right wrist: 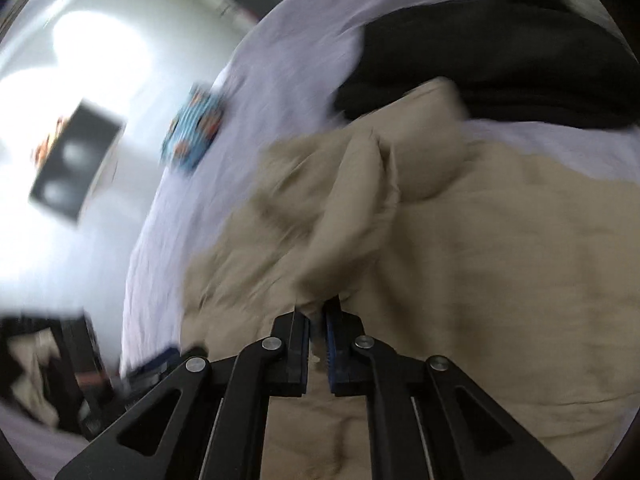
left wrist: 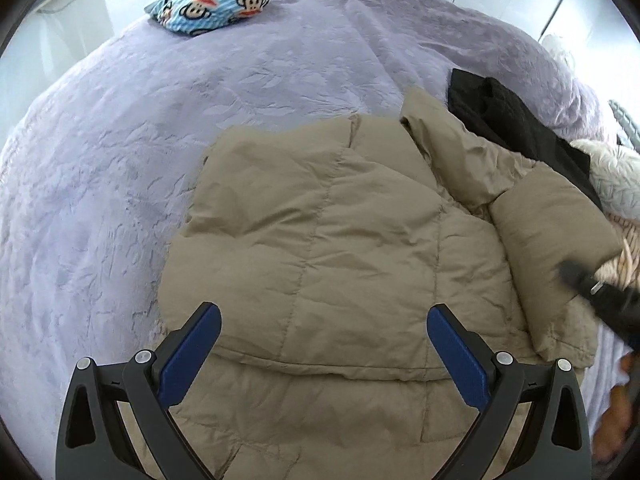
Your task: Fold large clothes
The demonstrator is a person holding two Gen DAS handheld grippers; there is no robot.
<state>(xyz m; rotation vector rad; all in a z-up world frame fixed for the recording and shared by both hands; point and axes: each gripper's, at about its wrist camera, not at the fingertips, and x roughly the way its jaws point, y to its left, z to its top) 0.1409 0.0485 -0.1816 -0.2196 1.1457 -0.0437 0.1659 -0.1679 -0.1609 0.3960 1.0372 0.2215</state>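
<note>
On the lavender bedspread [left wrist: 120, 152] lies the beige puffer jacket [left wrist: 320, 220], its length running away from the spread, empty left gripper [left wrist: 324, 334] poised above its near hem. At its right side, the right gripper [right wrist: 318, 334] pinches a sleeve fold [right wrist: 348, 216], so it is nearer for folding inward.

Tan quilted jacket [left wrist: 328, 220] lies flat, apparently part-folded.
</note>
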